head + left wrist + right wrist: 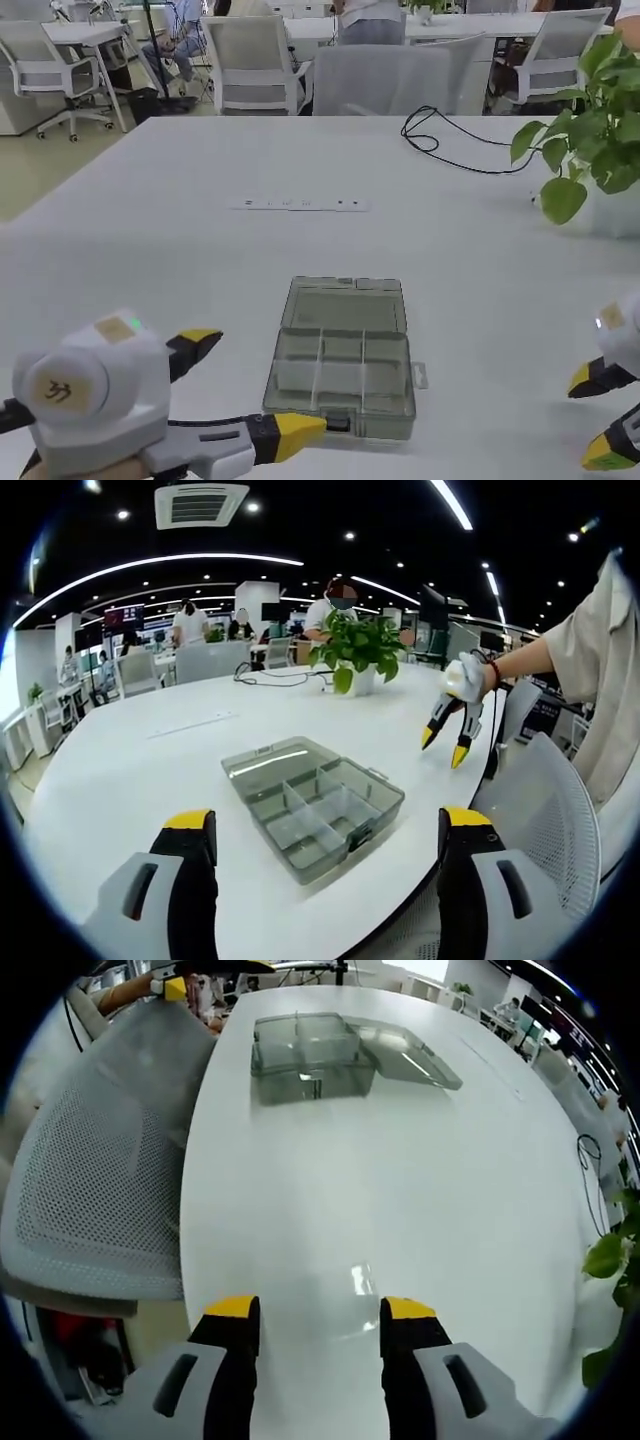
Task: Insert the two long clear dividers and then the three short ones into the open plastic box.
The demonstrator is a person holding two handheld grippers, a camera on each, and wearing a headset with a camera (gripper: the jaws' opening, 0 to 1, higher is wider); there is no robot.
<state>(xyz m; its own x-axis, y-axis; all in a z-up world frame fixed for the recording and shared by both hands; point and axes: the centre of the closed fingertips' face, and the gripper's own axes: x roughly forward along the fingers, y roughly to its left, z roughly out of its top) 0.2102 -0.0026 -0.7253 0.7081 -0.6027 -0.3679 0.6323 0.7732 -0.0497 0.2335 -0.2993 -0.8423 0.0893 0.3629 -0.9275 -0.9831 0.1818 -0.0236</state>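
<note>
In the head view the left tool point(250, 385), white-bodied with yellow-tipped black jaws, sits at the lower left of the frame; its jaws are spread wide with nothing between them; in the left gripper view the same 2 jaws rise well apart from the bottom edge. The clear grey plastic box point(300, 405) lies on the white table point(150, 230) at lower centre, just right of the left tool's nearer jaw tip; its hinged lid point(345, 305) lies open and flat above the base in the frame; clear dividers point(320, 372) stand inside the base and split it into compartments, though their exact count is hard to tell. A black cable point(450, 150) loops on the table at upper right of centre; a green leafy plant point(580, 140) stands at the upper right edge. The right tool point(592, 420) is at the lower right corner, well apart from the box, jaws parted and gripping nothing; in the right gripper view its jaws frame bare table, with the box at upper middle and a grey mesh chair point(100, 1180) at left.
</note>
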